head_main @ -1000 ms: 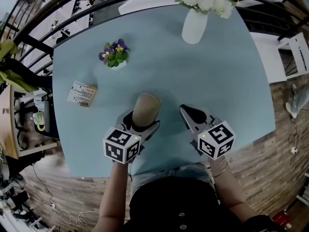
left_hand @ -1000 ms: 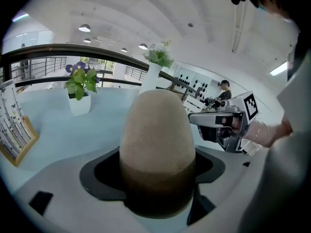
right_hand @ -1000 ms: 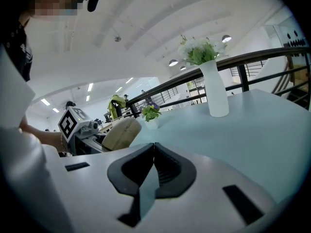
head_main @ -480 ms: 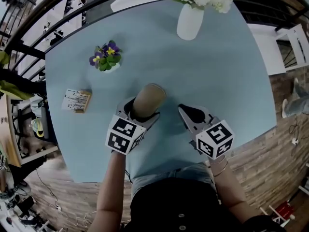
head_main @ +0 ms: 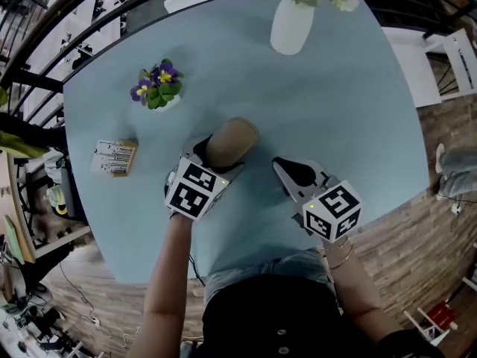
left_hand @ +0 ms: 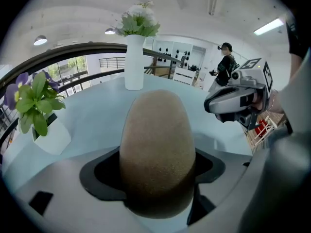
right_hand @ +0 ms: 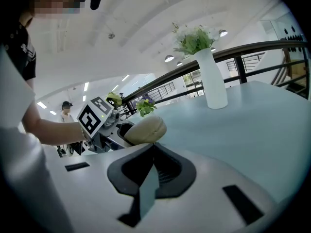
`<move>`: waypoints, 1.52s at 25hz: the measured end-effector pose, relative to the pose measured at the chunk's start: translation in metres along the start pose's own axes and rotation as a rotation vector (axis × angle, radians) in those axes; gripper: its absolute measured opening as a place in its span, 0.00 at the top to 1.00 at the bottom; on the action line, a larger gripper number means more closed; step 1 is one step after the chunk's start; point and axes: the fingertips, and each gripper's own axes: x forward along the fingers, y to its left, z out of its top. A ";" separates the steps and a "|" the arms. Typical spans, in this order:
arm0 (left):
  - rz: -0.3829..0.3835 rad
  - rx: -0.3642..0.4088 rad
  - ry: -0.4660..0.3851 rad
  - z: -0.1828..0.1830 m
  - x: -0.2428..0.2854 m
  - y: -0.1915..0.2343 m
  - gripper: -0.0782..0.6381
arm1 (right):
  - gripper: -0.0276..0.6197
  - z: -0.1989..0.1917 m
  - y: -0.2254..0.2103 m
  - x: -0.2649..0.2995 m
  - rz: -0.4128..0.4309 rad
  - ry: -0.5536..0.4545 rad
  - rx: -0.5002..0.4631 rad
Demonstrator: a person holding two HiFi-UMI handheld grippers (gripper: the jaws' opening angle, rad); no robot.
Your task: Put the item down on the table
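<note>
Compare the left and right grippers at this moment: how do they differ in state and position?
The left gripper is shut on a tan egg-shaped item. The right gripper holds nothing, and its jaws are together. The left gripper reaches slightly farther across the table than the right gripper. Both hang over the table's near side, pointing forward side by side.

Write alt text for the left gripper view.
The left gripper holds a tan, egg-shaped item between its jaws. Beyond it on the pale blue table stand a white vase of flowers and a potted pansy at left; the right gripper is at right.
</note>
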 end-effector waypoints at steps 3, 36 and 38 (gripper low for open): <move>0.006 0.021 0.030 -0.001 0.005 0.004 0.34 | 0.95 -0.001 0.002 0.003 0.000 0.005 0.001; -0.003 0.162 0.104 0.000 0.031 -0.012 0.34 | 0.95 -0.018 -0.002 -0.031 -0.110 -0.006 0.037; -0.006 0.160 0.101 0.000 0.031 -0.011 0.34 | 0.95 -0.019 -0.001 -0.031 -0.115 -0.001 0.037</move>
